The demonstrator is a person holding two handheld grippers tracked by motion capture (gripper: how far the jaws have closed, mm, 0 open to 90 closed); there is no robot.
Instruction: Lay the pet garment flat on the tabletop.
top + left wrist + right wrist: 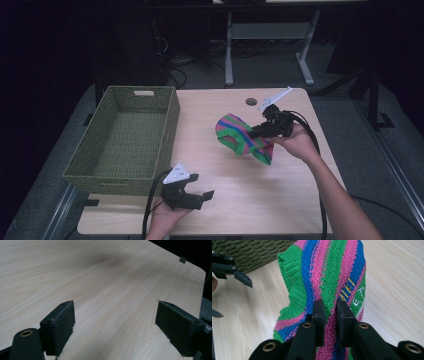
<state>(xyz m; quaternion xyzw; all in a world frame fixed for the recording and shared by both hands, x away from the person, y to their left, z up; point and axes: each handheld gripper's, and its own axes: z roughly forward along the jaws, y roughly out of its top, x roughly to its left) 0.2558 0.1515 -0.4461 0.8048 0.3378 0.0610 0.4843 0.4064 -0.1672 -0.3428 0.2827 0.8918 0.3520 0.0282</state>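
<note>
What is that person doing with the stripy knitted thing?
A person holds a gripper in each hand at a wooden table. The right gripper has its jaws shut on a striped knitted cloth in pink, green and blue, pinching a fold of it, with the rest hanging toward the tabletop. The left gripper sits with open jaws over bare table near the front edge, holding nothing. A green woven basket sits on the left side, with nothing in it.

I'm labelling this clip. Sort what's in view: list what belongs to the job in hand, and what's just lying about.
Part of the job:
- striped knitted cloth, pinched in the right gripper
- woven basket, probably where it goes
- left gripper, open over the table

Just about:
- desk frame on the floor behind
- cables on the floor
</note>
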